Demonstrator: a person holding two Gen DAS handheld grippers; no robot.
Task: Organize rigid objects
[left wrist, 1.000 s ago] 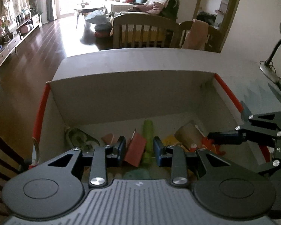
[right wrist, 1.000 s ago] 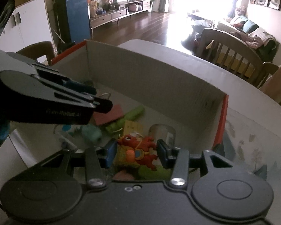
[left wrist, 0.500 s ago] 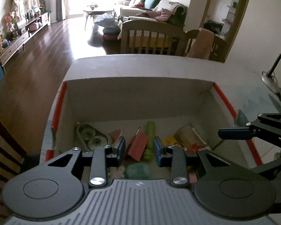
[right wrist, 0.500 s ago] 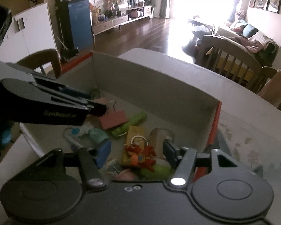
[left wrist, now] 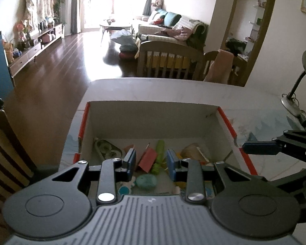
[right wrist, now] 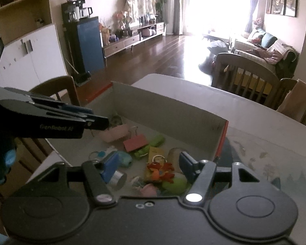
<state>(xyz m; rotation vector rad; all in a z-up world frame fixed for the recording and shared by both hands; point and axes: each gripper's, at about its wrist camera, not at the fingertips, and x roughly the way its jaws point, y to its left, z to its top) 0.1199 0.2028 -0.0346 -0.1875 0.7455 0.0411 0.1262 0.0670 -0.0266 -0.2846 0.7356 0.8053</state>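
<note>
Both the left claw (left wrist: pixel 151 164) and right claw (right wrist: pixel 149 166) hang released and empty above the box (right wrist: pixel 169 110) on the tabletop (right wrist: pixel 255 106), where the red clip (right wrist: pixel 135 142), orange toy (right wrist: pixel 160 171) and other trinkets lie gathered, probably already sorted.

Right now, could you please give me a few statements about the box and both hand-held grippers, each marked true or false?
1. The right hand-held gripper is open and holds nothing. True.
2. The pink binder clip lies on the table outside the box. False: it lies inside the cardboard box, among the other small items.
3. The left hand-held gripper is clamped on the green tube. False: its jaws are apart and empty above the box.
4. The orange toy keychain lies in the box, below the right hand-held gripper. True.
</note>
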